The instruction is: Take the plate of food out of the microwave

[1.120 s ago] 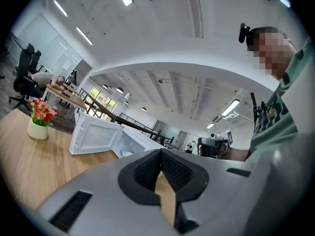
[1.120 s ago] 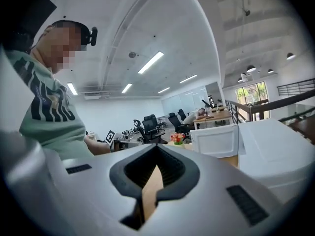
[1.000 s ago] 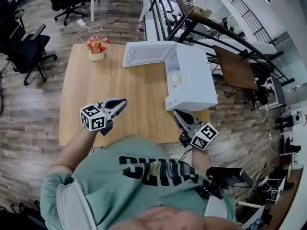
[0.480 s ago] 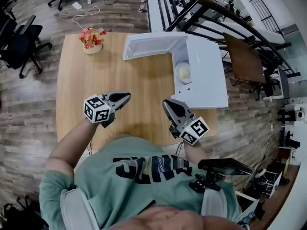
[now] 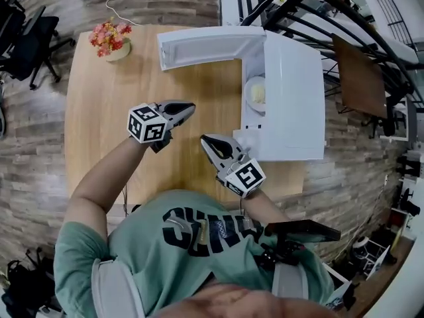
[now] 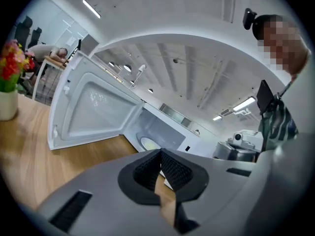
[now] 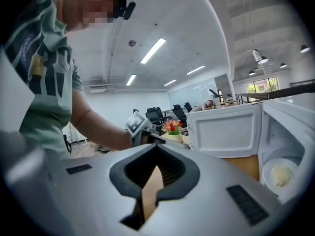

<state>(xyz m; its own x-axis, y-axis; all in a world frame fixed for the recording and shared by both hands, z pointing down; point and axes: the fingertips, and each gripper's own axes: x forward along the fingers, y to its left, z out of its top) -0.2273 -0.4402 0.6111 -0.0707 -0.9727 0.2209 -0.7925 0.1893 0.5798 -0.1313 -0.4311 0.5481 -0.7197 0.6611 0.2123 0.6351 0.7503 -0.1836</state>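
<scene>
Both the left gripper (image 5: 189, 107) and right gripper (image 5: 207, 140) are closed tight on nothing, while the plate of food (image 5: 256, 93) sits inside the open microwave (image 5: 295, 91) off to their right, left one aimed nearly straight at it.

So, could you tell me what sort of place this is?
Probably an open-plan office: black swivel chairs at the edge, strip lights on the ceiling, and a microwave on a wooden table.

office with black swivel chairs (image 5: 30, 38)
</scene>
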